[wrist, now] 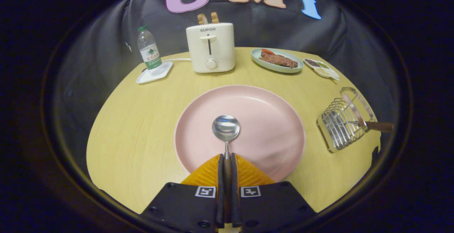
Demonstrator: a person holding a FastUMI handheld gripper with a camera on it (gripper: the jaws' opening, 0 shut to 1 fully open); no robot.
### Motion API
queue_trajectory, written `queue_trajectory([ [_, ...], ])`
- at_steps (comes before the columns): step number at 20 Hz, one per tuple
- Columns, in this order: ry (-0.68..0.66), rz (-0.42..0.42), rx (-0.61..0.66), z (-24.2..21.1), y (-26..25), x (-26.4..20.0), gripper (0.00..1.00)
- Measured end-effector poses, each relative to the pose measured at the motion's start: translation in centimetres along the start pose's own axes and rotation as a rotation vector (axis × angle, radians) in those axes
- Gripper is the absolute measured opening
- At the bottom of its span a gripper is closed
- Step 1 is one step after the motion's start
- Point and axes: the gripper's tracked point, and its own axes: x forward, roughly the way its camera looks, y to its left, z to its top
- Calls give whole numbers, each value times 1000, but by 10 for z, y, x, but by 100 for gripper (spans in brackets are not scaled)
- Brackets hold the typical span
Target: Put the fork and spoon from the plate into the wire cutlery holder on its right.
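Note:
A metal spoon [226, 128] with a wooden handle points forward over the pink plate [269, 119], its bowl ahead of the fingers. My gripper [227, 156] is shut on the spoon's handle, which runs back between both fingers. To the plate's right stands the wire cutlery holder [342, 123]. A wooden-handled utensil, probably the fork [376, 126], rests in it with the handle sticking out to the right.
At the back of the round wooden table [134, 133] stand a white toaster [210, 47] with bread, a water bottle [149, 48] on a small white tray, a green plate of food [276, 60] and a small condiment dish [322, 68].

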Motion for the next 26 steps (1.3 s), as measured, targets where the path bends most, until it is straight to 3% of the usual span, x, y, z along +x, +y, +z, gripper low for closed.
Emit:
queue_trajectory([
  [9, 5, 10, -8, 19, -10, -36, 11],
  [13, 29, 15, -57, 12, -11, -37, 3],
  [17, 9, 17, -104, 11, -11, -39, 3],
  [22, -46, 13, -94, 36, -13, -52, 3],
  [26, -10, 30, -82, 27, -6, -52, 3],
])
